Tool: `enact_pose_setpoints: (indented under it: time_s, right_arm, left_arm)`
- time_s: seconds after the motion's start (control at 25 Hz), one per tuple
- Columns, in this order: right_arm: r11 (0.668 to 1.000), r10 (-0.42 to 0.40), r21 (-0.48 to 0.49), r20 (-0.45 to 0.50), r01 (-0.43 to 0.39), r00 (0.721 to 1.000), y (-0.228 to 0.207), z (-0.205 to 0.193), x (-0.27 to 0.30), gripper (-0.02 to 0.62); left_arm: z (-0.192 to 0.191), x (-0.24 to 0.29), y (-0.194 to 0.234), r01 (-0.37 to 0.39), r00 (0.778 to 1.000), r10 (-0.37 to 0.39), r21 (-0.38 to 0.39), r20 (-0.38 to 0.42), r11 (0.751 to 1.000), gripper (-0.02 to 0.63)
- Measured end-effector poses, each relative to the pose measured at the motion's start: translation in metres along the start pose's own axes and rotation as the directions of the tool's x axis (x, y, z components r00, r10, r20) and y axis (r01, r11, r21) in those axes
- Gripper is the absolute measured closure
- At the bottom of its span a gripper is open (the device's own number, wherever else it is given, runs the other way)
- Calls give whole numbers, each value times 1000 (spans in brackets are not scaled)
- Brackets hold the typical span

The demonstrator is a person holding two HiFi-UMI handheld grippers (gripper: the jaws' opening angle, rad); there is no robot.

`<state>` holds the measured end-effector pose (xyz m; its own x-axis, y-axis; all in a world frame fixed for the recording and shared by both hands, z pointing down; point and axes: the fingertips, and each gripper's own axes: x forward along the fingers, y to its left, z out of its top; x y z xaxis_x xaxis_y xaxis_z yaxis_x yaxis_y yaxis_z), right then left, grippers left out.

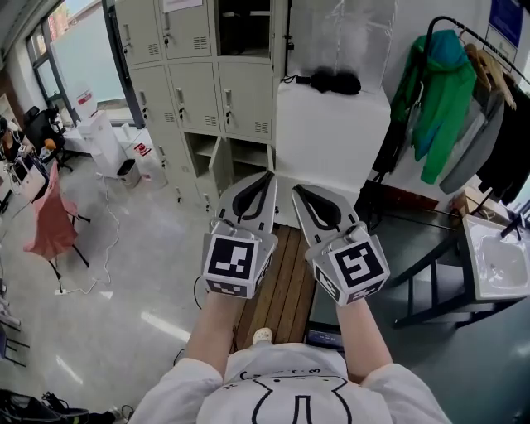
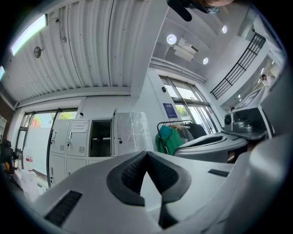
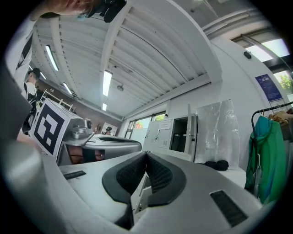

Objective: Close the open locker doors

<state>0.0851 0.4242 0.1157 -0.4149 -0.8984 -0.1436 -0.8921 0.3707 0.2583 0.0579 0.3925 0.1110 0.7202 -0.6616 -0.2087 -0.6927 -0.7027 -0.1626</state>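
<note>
Both claws were clenched on nothing. I had the left gripper point(image 1: 267, 175) and right gripper point(image 1: 296, 189) side by side at frame centre, tips together. The lockers point(image 1: 199, 83) stood upper centre-left. An upper compartment point(image 1: 244, 25) and a lower door point(image 1: 221, 166) stood open.

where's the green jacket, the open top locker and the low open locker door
green jacket point(image 1: 445, 95), head view, on its chest
open top locker point(image 1: 244, 26), head view, on its dark inside
low open locker door point(image 1: 220, 171), head view, on the door's panel
</note>
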Motion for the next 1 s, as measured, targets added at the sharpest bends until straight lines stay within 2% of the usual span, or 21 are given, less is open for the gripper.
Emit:
enact_pose_setpoints:
  time_s: [0.28, 0.44, 0.76, 1.0]
  right_arm:
    - [999, -29, -13, 26, 29, 999, -32, 6, 56, 595]
    - [997, -40, -70, 14, 41, 999, -43, 8, 84, 595]
    - [991, -64, -114, 24, 67, 998, -82, 11, 129, 595]
    - [987, -30, -158, 26, 34, 999, -119, 10, 170, 595]
  left_arm:
    - [-1, 46, 41, 51, 998, -51, 25, 20, 998, 589]
    - [-4, 66, 62, 86, 996, -87, 57, 19, 995, 589]
    - [-8, 107, 90, 93, 995, -94, 38, 29, 995, 589]
    - [-3, 157, 112, 81, 996, -83, 60, 42, 995, 589]
